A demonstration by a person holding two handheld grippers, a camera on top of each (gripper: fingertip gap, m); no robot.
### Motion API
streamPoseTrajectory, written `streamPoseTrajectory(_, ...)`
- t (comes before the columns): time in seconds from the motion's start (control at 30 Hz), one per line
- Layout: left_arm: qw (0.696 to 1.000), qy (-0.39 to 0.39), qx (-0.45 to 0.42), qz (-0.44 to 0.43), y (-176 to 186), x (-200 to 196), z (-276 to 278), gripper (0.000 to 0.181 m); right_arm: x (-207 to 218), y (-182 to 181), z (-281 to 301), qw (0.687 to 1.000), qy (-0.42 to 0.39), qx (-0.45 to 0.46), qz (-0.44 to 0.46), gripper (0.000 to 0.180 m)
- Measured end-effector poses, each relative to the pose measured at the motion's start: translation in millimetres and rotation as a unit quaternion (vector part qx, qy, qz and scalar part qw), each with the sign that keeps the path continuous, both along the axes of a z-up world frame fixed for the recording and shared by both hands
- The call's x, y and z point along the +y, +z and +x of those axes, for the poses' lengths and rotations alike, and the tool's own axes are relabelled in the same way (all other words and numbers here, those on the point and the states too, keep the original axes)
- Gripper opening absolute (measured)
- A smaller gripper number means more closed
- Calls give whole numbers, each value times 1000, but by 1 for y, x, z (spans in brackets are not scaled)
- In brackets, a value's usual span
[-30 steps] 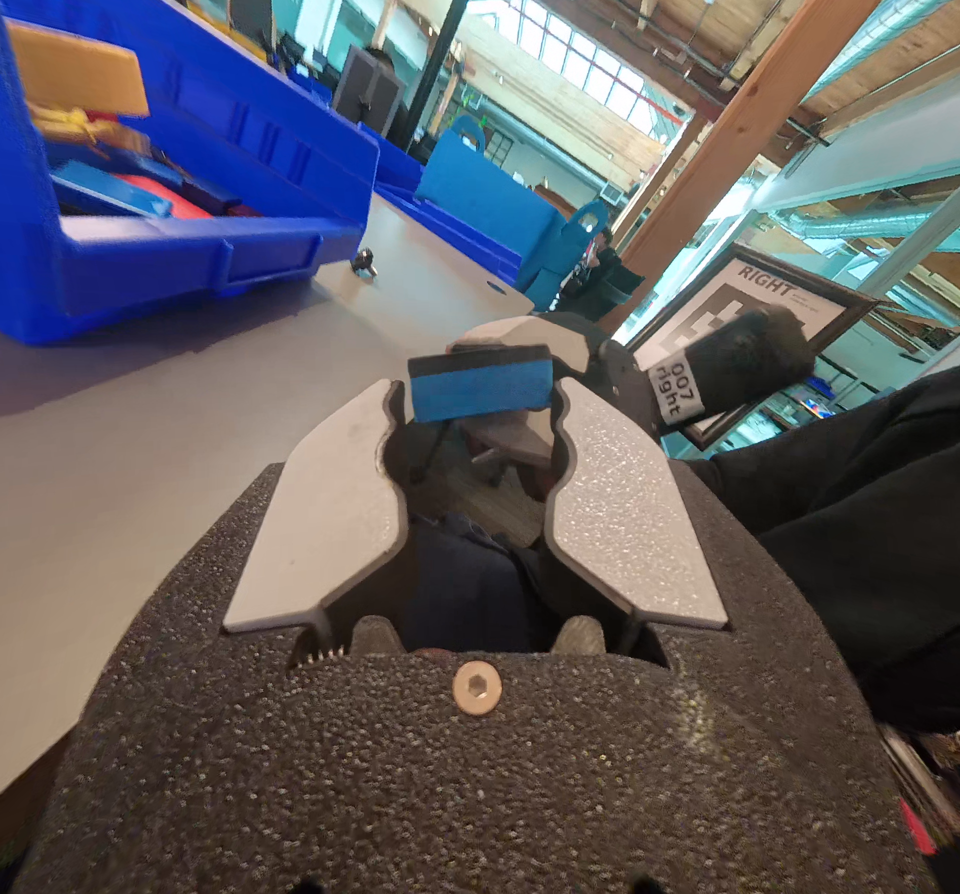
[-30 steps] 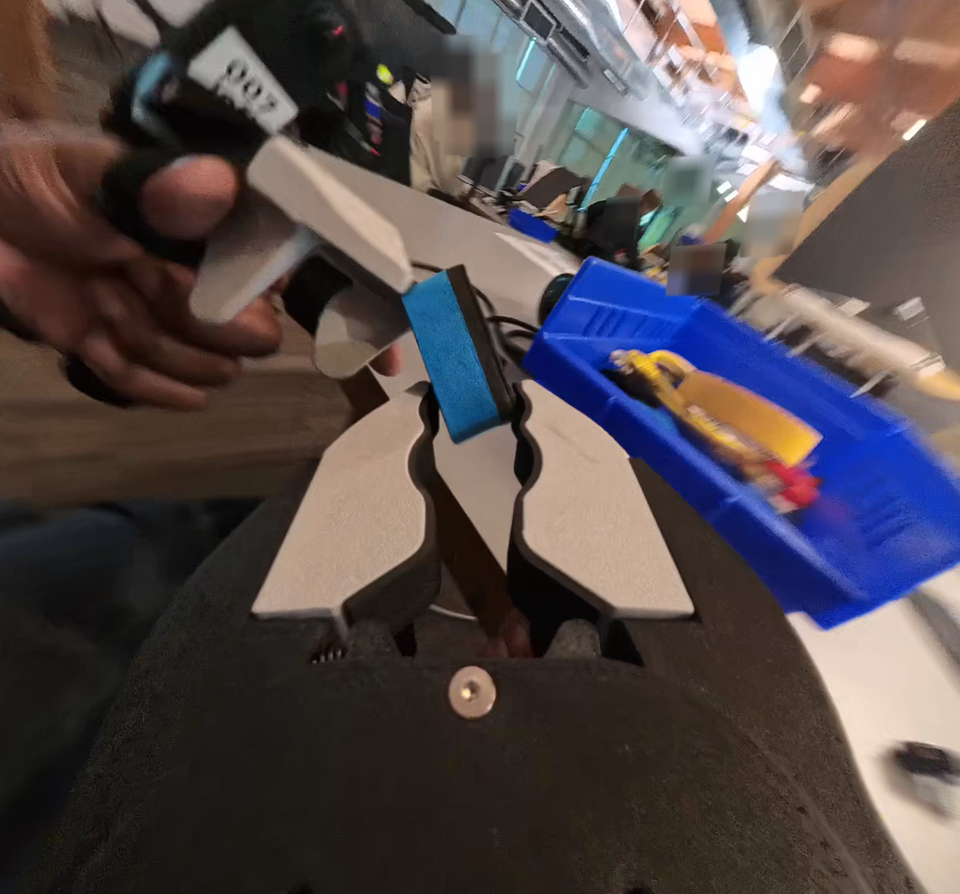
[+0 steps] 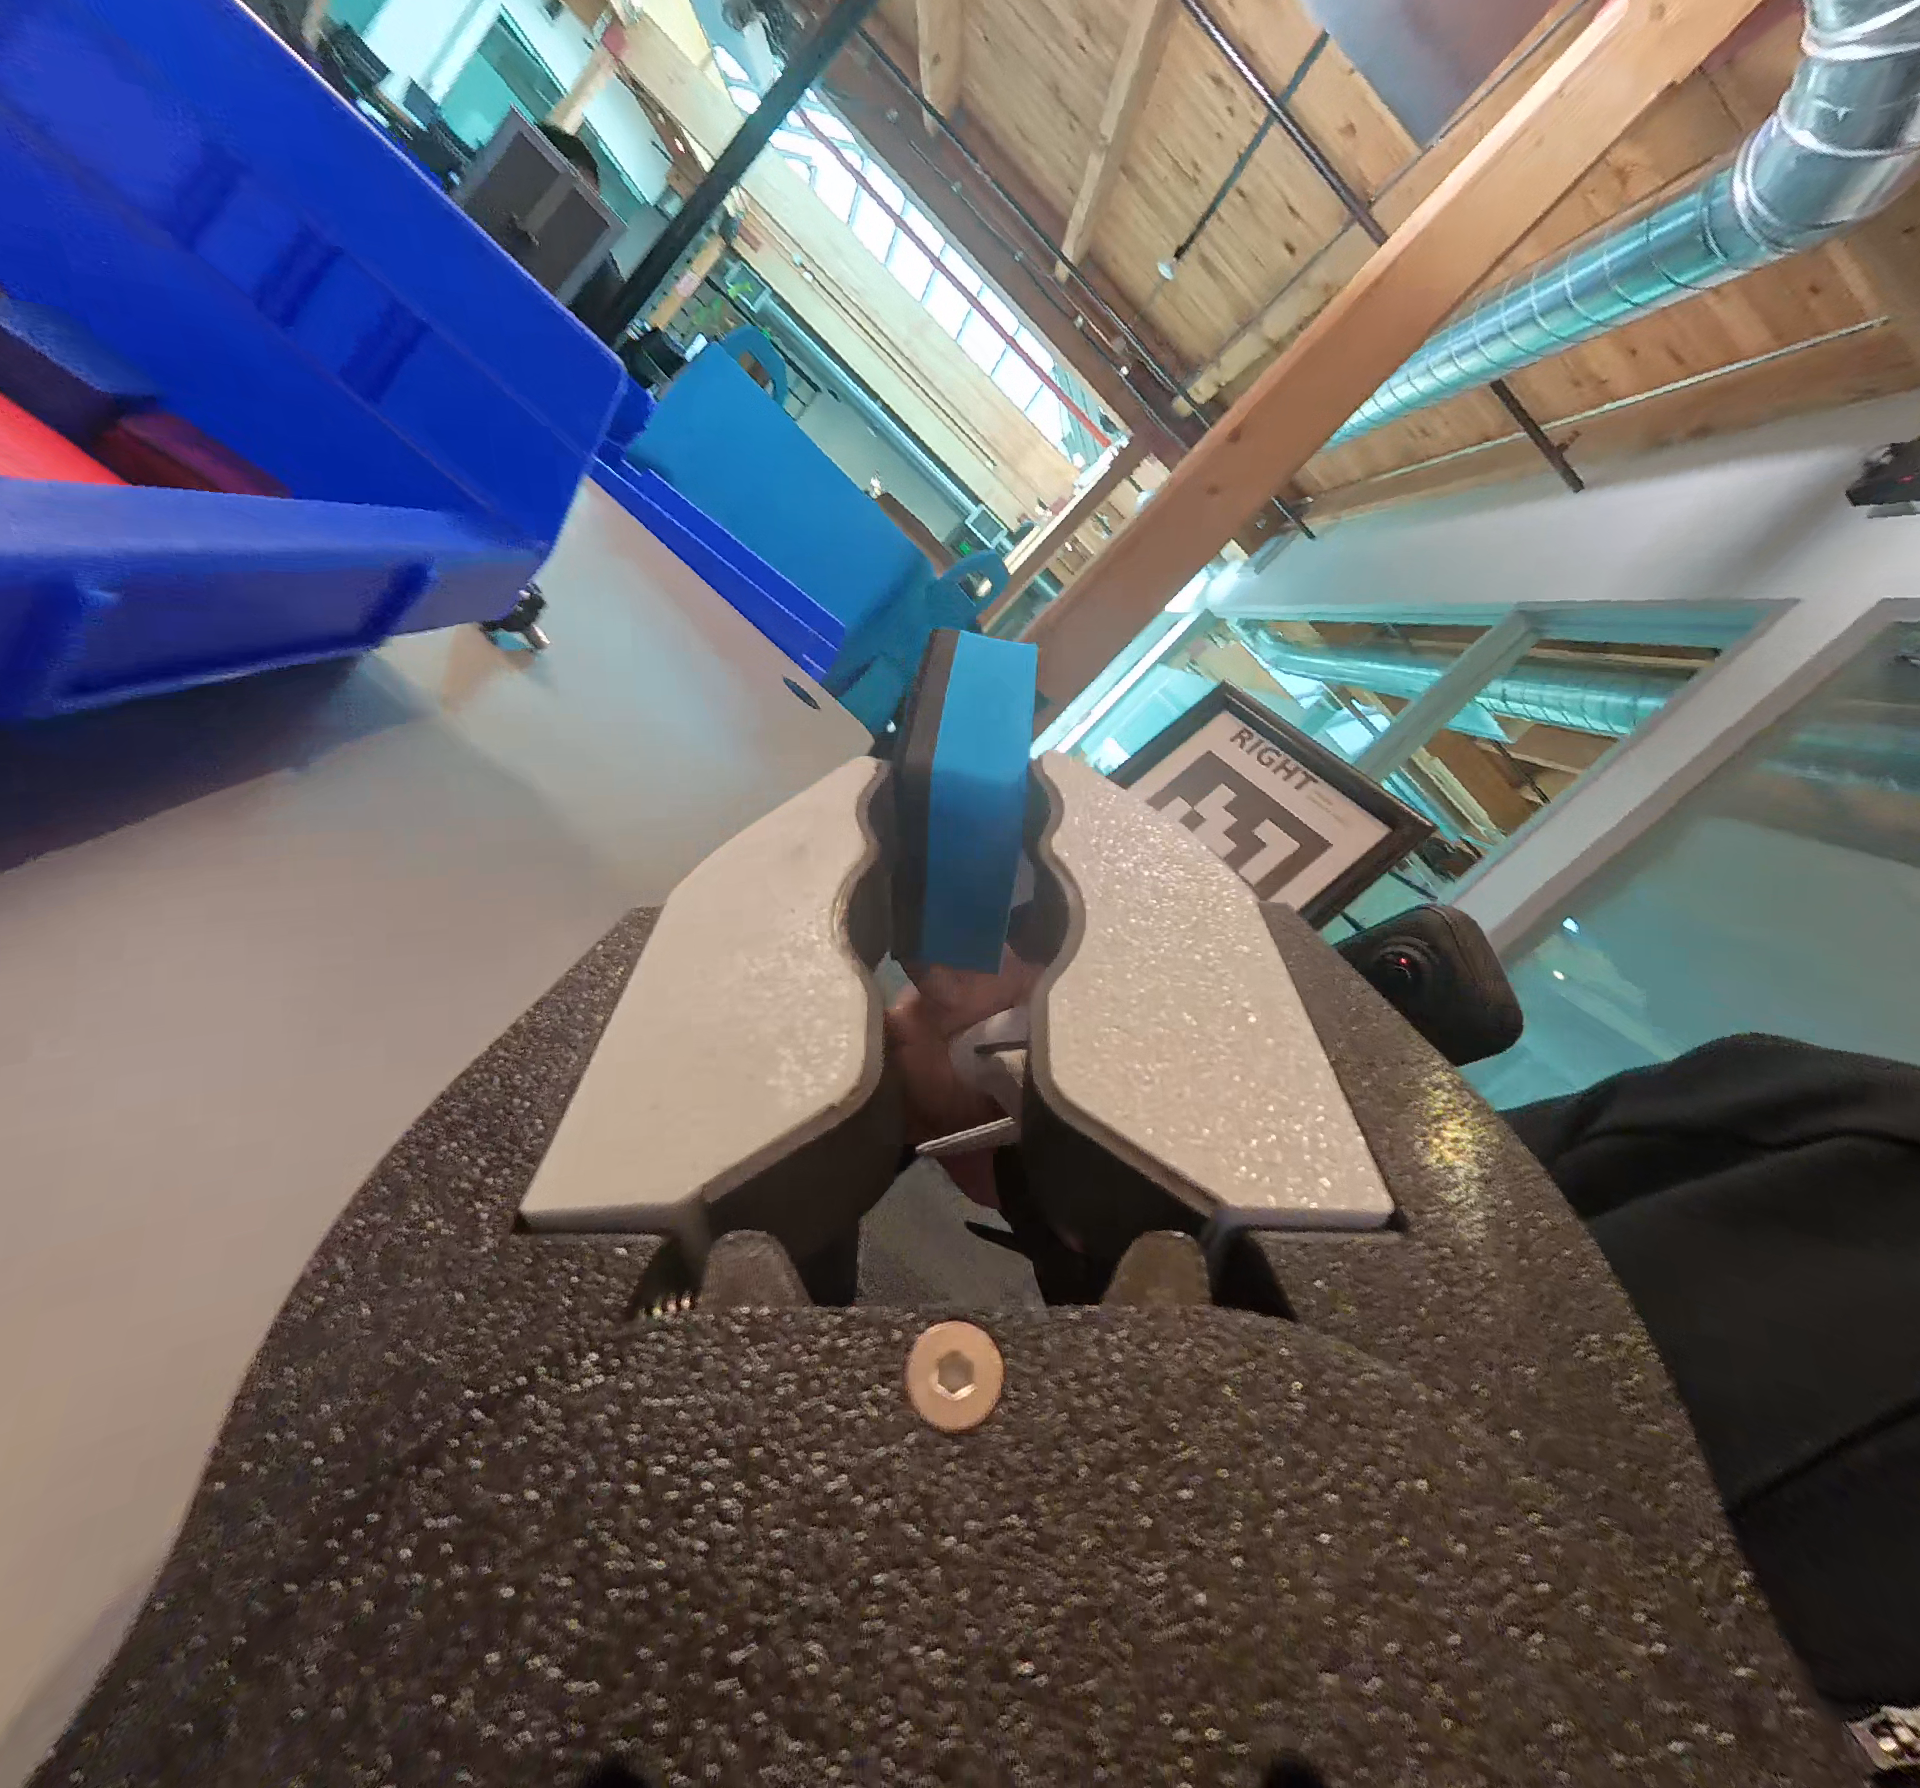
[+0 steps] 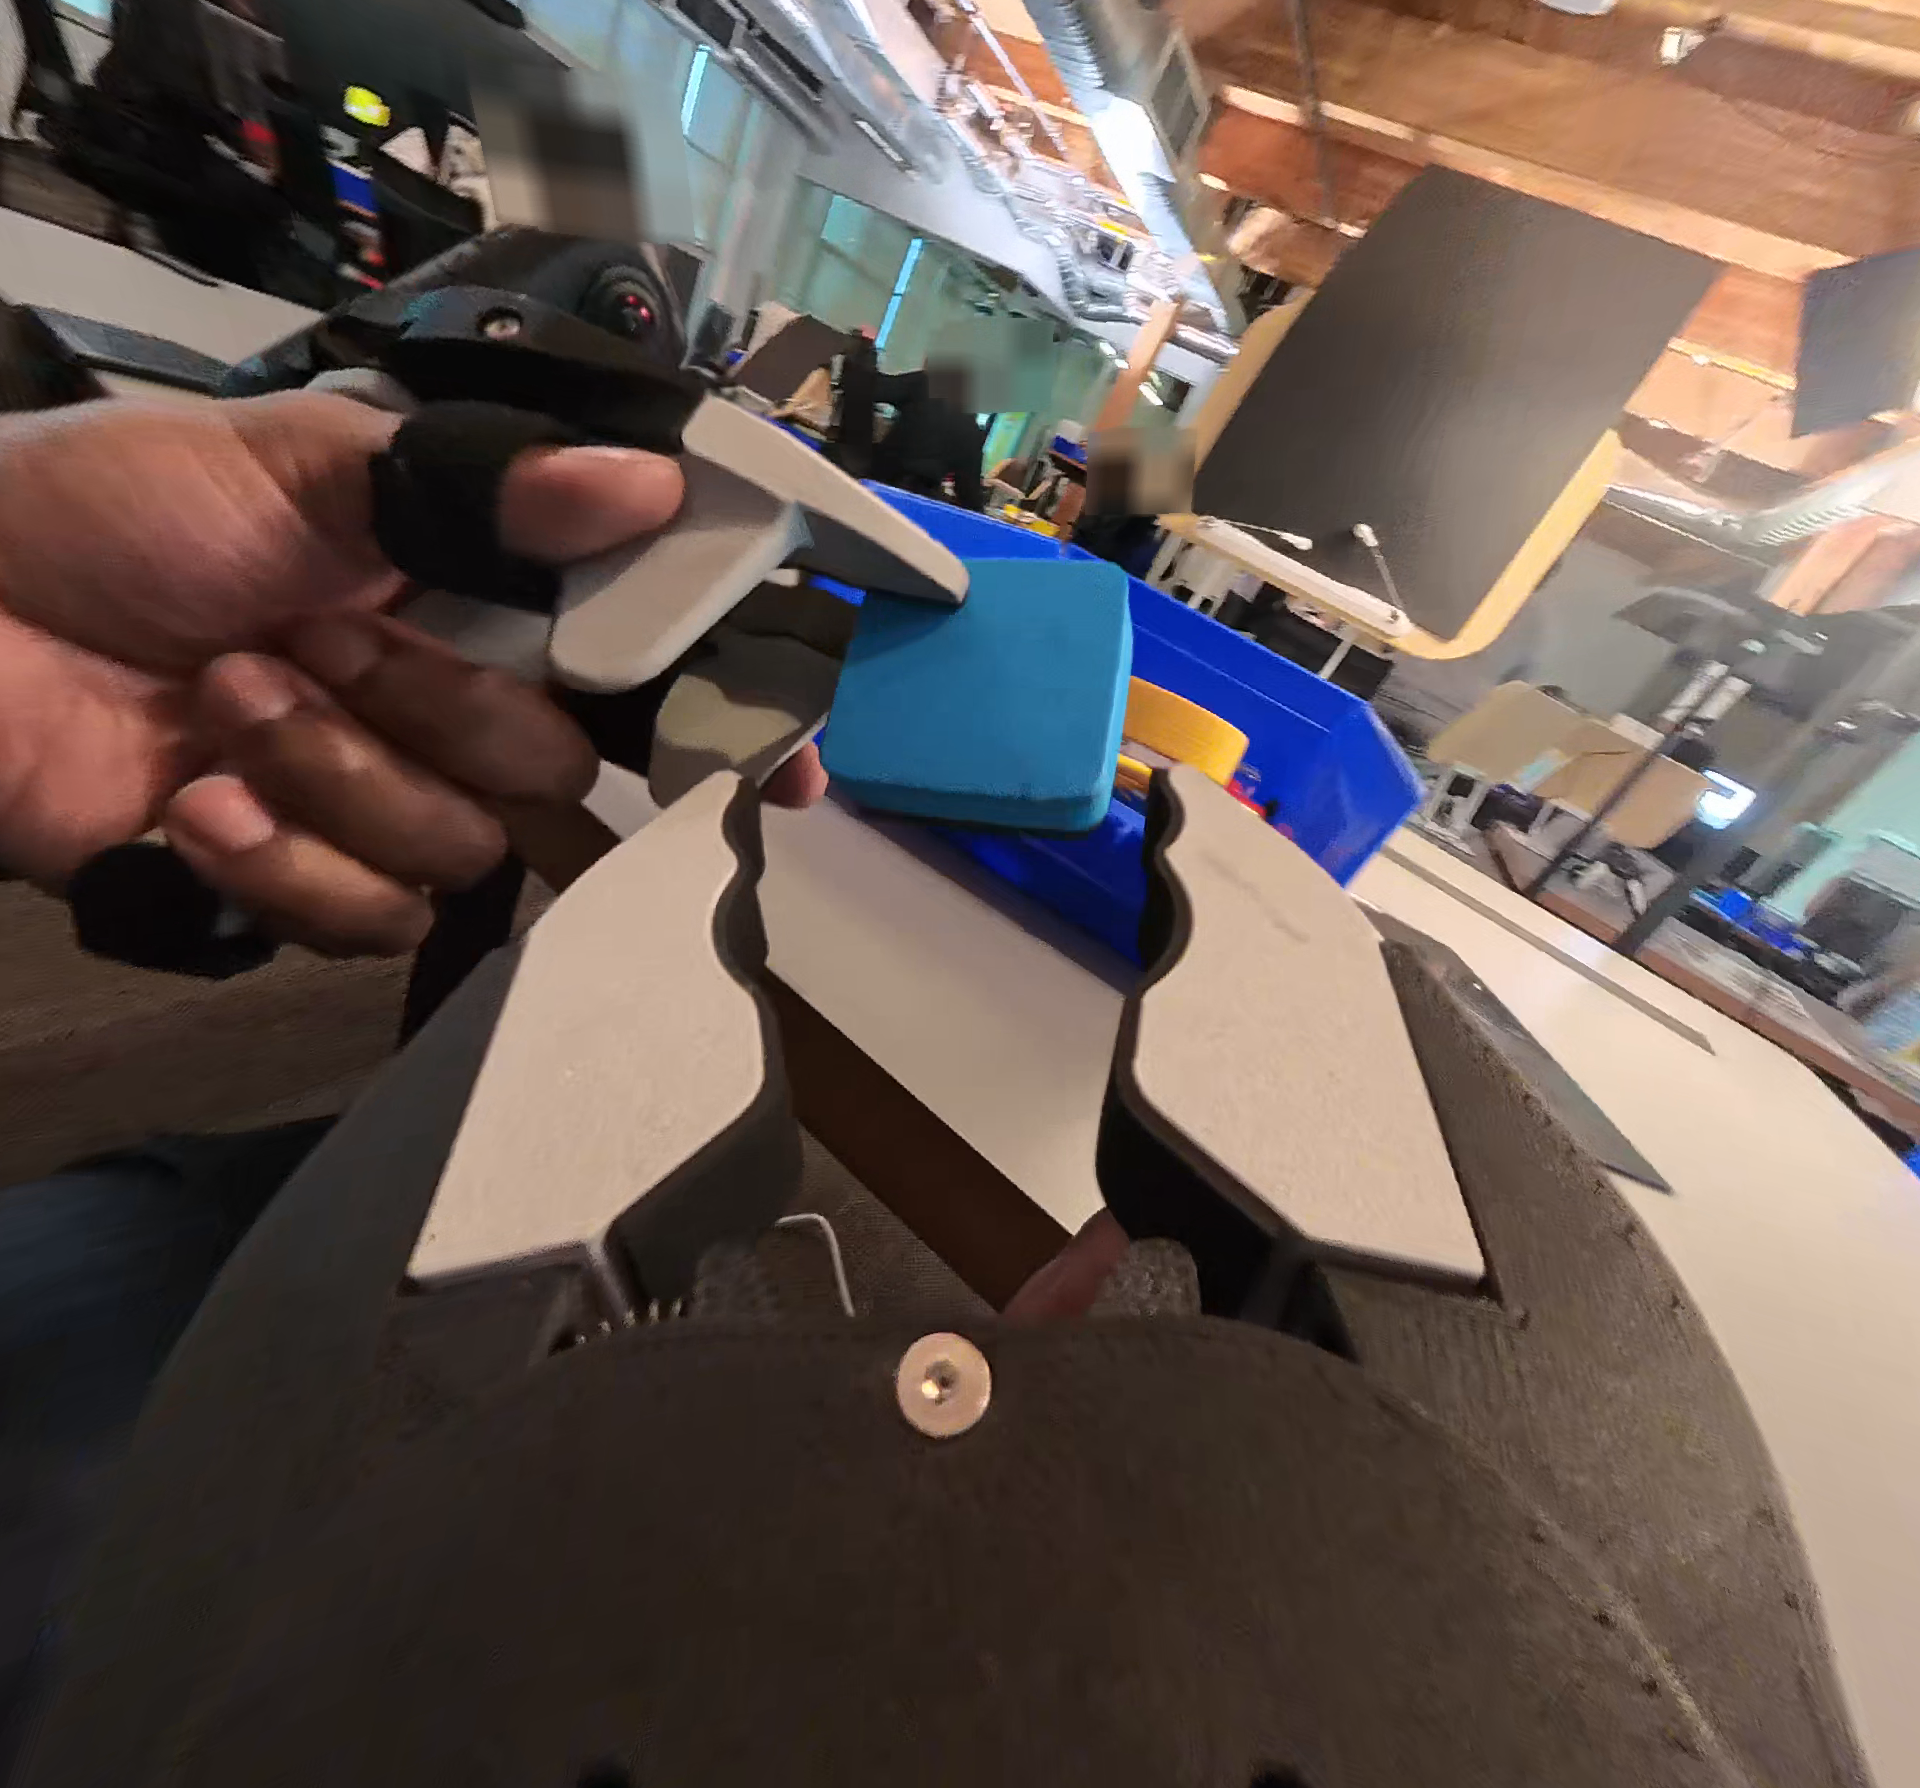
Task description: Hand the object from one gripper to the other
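A blue foam block with a black backing [image 3: 971, 803] stands on edge between my left gripper's [image 3: 961, 777] jaws, which are shut on it above the grey table [image 3: 312, 959]. In the right wrist view the same block [image 4: 987, 689] shows its broad face, held by the left gripper [image 4: 862, 668] in a person's hand [image 4: 260, 595]. My right gripper [image 4: 951, 793] is open and empty. Its fingers [image 4: 623, 1011] sit just below and in front of the block, apart from it.
A blue bin [image 3: 260, 575] with red and other items stands on the table to the left. It also shows in the right wrist view [image 4: 1299, 730], holding a yellow roll [image 4: 1184, 720]. A framed marker sign [image 3: 1278, 803] stands behind the block. Only a small space, under 4 cm, lies between the two pairs of fingers.
My left gripper has shut on the block. My right gripper has let go of it, opened and drawn back. The block has turned from lying flat to standing on edge in the left view.
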State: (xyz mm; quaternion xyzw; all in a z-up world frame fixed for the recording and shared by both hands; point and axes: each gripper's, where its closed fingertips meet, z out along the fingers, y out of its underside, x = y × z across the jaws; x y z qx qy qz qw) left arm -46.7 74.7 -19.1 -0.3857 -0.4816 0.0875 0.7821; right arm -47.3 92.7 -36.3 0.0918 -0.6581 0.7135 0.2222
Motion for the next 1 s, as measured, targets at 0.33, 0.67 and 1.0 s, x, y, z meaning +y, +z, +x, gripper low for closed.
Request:
streamPoseTrajectory(0.33, 996, -89, -10, 16, -3, 36, -26, 24, 22, 1, -32, 998, -61, -26, -10, 55)
streamPoseTrajectory(0.67, 993, -48, 73, -76, 10, 12, -11, 59, 23, 5, -25, 893, 200, -402, -34, 54)
streamPoseTrajectory(1.0, 952, 32, 111, -284, 0, 6, 16, 62, 3, -3, -1, 793, 308, -524, 46, 54)
